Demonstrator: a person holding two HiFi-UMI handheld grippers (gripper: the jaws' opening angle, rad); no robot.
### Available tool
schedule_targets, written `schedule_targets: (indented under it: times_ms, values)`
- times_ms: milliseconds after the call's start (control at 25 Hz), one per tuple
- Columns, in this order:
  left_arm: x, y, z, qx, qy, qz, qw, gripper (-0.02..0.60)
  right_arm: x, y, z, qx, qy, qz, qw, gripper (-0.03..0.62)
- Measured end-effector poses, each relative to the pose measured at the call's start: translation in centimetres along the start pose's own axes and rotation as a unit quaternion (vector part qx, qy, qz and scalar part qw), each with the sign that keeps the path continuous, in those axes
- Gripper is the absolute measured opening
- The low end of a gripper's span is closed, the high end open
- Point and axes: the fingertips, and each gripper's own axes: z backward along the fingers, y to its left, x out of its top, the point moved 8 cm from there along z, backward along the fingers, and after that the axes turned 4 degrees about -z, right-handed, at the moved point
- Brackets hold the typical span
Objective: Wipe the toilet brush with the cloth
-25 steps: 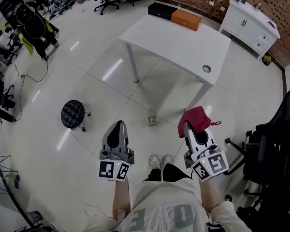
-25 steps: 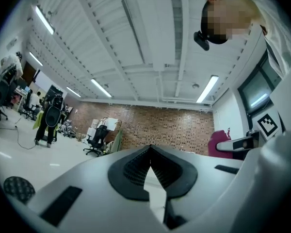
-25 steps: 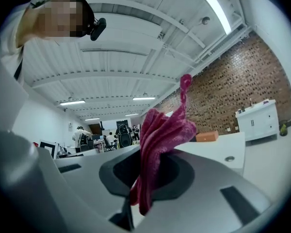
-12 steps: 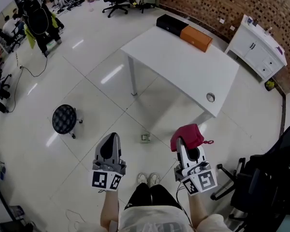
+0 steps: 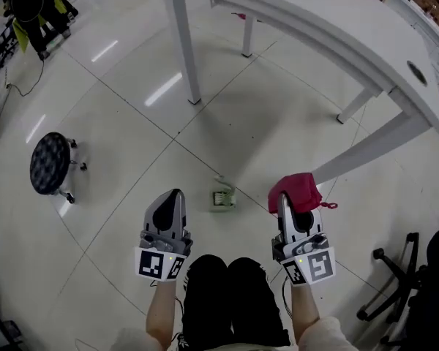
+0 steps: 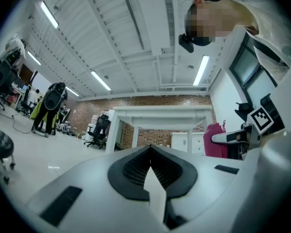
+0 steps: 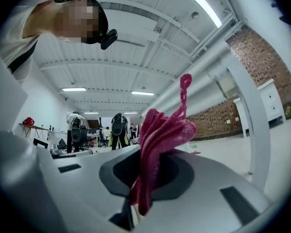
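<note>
A small pale green and white object (image 5: 222,197) stands on the floor tiles between and just ahead of my two grippers; it is too small to tell whether it is the toilet brush. My left gripper (image 5: 173,194) is shut with nothing in it, its jaws meeting in the left gripper view (image 6: 150,174). My right gripper (image 5: 287,200) is shut on a crimson cloth (image 5: 296,187), which bunches up over the tips. In the right gripper view the cloth (image 7: 161,132) stands up out of the closed jaws, its loop above. The cloth (image 6: 215,140) also shows in the left gripper view.
A white table (image 5: 336,39) spans the top of the head view, its legs (image 5: 184,50) ahead of me. A black round stool (image 5: 50,163) stands at the left. An office chair base (image 5: 395,284) is at the right. The person's knees (image 5: 230,298) are below.
Both grippers and the head camera have dropped low towards the floor. The table now fills the top of the view and the green object lies closer between the grippers. Cloth still held.
</note>
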Motion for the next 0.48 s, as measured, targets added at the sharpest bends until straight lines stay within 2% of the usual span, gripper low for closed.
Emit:
schedule_targets:
  times_ms: [80, 160, 360, 480]
  values:
    - [-7.3, 0.6, 1.4, -0.002, -0.007, 0.000, 1.0000, 0.005, -7.8, -1.8, 0.6, -0.004, 0.002, -0.004, 1.000, 0.032]
    - [-12.9, 1.4, 2.0, -0.006, -0.017, 0.001, 0.9998, 0.005, -13.6, -3.5, 0.6, -0.003, 0.002, -0.010, 1.000, 0.032]
    - [-22.7, 1.9, 4.0, -0.005, 0.018, 0.017, 0.9997, 0.005, -25.1, -6.3, 0.2, -0.003, 0.051, -0.027, 0.998, 0.032]
    - [-27.9, 1.3, 4.6, 0.009, 0.023, 0.033, 0.9992, 0.005, -31.5, -7.8, -0.6, 0.020, 0.072, -0.037, 0.996, 0.032]
